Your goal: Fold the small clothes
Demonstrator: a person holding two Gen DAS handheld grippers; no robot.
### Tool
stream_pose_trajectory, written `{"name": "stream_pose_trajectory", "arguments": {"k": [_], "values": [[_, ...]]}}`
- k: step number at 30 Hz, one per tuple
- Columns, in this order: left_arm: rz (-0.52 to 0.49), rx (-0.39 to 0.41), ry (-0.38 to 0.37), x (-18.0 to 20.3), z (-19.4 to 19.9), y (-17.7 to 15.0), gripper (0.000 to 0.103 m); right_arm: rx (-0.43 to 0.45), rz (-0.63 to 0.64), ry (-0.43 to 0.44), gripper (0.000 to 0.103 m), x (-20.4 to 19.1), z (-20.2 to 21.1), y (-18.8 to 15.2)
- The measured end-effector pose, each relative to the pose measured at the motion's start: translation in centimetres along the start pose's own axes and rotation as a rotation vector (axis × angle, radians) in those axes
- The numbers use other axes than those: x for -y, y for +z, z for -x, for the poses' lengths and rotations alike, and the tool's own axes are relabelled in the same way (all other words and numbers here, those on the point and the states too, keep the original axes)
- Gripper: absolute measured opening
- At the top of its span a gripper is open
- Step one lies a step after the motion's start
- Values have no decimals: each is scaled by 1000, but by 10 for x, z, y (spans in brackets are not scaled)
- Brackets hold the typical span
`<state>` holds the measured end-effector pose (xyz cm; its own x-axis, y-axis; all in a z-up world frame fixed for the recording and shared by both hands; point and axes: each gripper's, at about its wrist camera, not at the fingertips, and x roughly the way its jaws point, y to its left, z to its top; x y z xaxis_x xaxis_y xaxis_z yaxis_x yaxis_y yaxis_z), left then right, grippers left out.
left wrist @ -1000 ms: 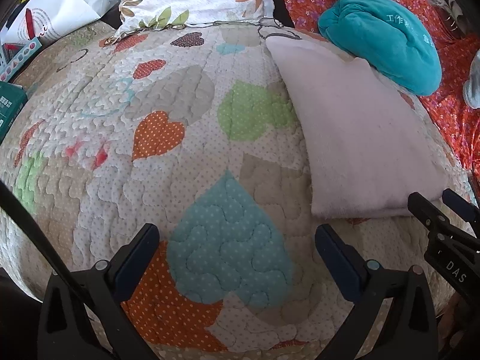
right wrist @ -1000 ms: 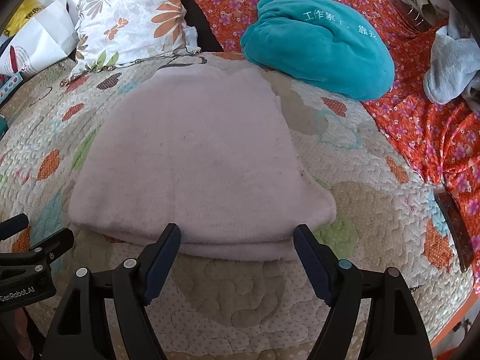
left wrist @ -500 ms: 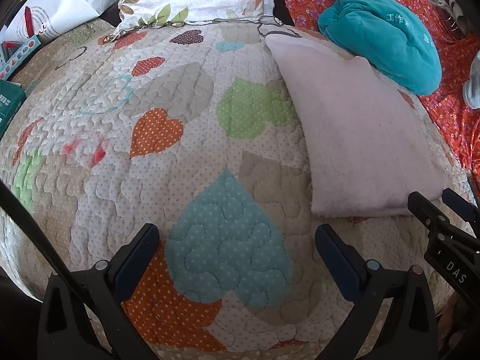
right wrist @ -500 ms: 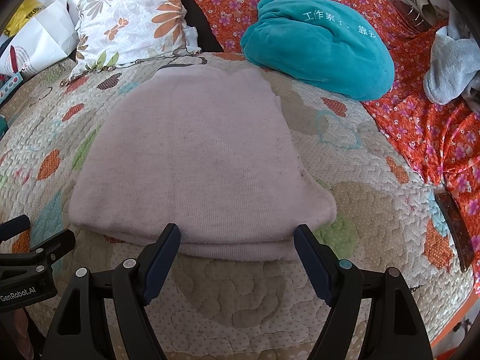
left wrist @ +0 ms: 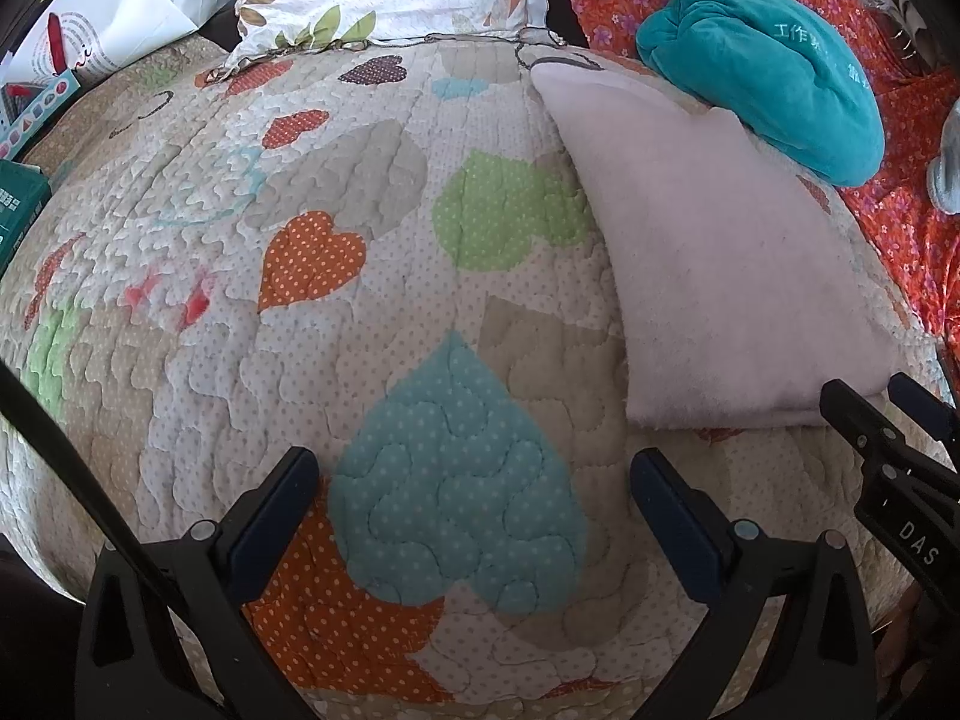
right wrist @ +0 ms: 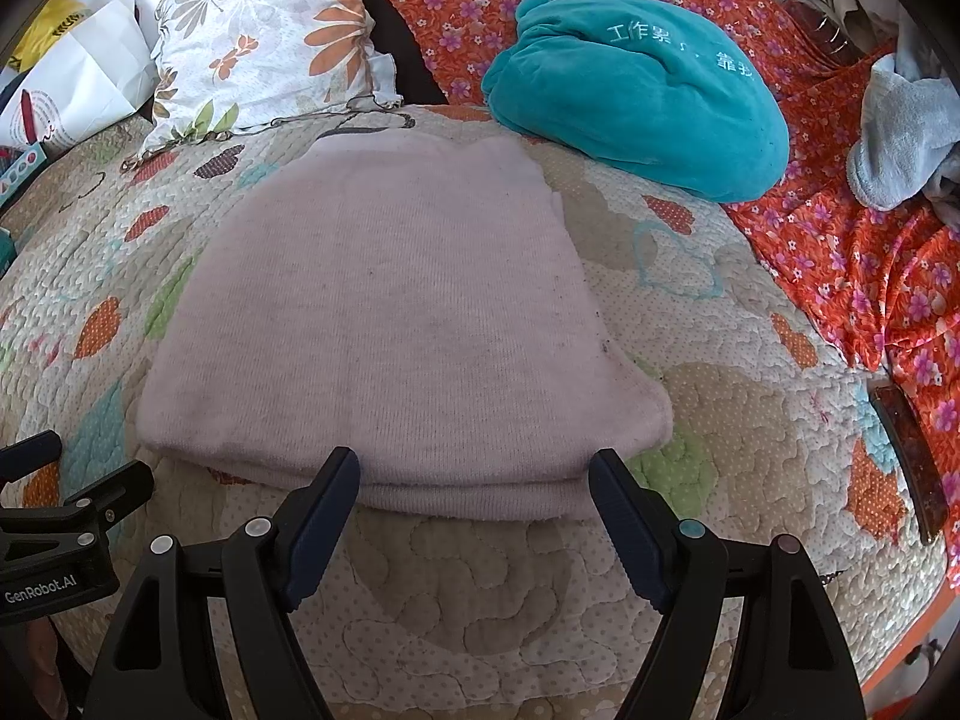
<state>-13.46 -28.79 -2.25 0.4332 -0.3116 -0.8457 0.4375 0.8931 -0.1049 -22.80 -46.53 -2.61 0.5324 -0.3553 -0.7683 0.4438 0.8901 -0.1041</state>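
Your main risk was at the near edge of the pink garment (right wrist: 384, 324), which lay folded flat on the heart-patterned quilt (left wrist: 300, 360) of the bed: that edge showed stacked layers, so a shallow pinch from the right gripper (right wrist: 474, 480) could have taken only the top one and pulled the fold open, while a deep one could have caught the quilt beneath and dragged it along. The knit looked soft and limp, so lifting one side alone would probably have let the other sag and skew. The teal cushion (right wrist: 636, 96) sat just beside the far corner and might have snagged a fold carried that way. Your right gripper was spread wide, empty, its tips just short of that near edge. Your left gripper (left wrist: 474, 480) was equally wide and empty, over bare quilt, with the garment off to its right.
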Motion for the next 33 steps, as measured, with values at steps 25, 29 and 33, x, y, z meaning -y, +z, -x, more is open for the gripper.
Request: {"name": "stream_pose_trajectory", "arguments": {"k": [25, 29, 33], "values": [[-1, 7, 2, -3, -4, -1, 103, 0, 2, 1, 84, 1, 1, 1], [-5, 19, 3, -2, -4, 0, 103, 3, 1, -4, 84, 0, 2, 0], [-10, 28, -2, -3, -2, -1, 103, 16, 2, -14, 84, -1, 5, -3]]}}
